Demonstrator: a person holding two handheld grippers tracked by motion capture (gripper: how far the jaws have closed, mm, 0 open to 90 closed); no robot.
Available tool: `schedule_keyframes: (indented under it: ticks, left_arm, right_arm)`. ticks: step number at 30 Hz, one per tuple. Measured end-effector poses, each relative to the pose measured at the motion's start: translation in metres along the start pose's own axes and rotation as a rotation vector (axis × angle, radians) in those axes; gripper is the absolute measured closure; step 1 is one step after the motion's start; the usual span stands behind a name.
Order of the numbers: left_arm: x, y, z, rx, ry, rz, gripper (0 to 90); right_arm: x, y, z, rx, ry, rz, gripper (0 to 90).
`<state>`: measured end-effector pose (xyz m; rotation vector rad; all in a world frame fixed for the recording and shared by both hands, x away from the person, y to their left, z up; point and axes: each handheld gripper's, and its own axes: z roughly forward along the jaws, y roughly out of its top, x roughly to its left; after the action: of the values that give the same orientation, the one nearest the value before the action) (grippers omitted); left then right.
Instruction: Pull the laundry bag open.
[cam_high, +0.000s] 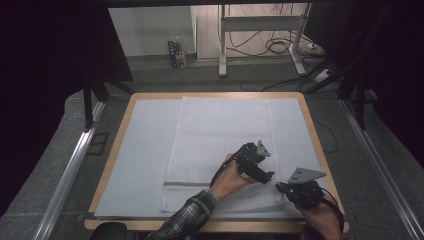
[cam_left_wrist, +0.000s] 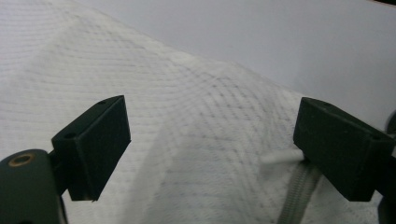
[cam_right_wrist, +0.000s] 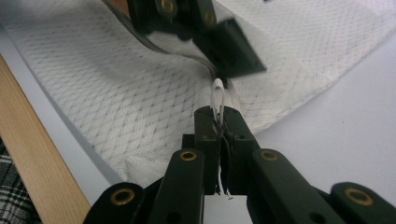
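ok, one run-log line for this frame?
right gripper: shut on zipper pull | left gripper: open over white mesh bag | bag flat on table

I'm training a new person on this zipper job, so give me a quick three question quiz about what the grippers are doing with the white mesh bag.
1. True or false: the right gripper is shut on the white zipper pull.
2. How do the left gripper jaws stand? A) wide open over the mesh bag B) clamped on the table edge C) shut on a cable
3. What runs across the bag near its front end, seen from the high view?

Key
1. True.
2. A.
3. A grey zipper line.
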<state>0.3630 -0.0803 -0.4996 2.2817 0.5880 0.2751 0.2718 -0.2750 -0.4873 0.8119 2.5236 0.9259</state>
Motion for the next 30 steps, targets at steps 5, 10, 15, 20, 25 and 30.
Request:
schedule_keyframes:
  ticks: [5, 10, 15, 20, 25, 30]
  left_arm:
    - [0.01, -0.008, -0.016, 0.007, -0.058, -0.006, 18.0]
    - [0.016, -0.016, -0.024, -0.008, -0.172, -0.047, 37.7]
    - [0.021, -0.013, -0.018, -0.034, -0.3, -0.119, 53.9]
    - [0.015, -0.009, -0.006, 0.005, -0.362, -0.107, 61.4]
    - [0.011, -0.01, -0.006, 0.059, -0.406, -0.075, 69.8]
    - [0.011, -0.012, -0.01, 0.061, -0.449, -0.078, 75.2]
  right_arm:
    - [-0.001, 0.0, 0.0, 0.005, -0.012, 0.004, 85.2]
    - [0.0, 0.0, 0.002, 0.025, -0.024, -0.019, 85.2]
    - [0.002, -0.001, 0.003, 0.04, -0.029, -0.045, 85.1]
    - [0.003, 0.0, 0.002, 0.035, -0.038, -0.064, 85.1]
    - [0.003, 0.0, 0.001, 0.035, -0.05, -0.071, 84.9]
    - [0.003, 0.0, 0.001, 0.04, -0.062, -0.075, 84.8]
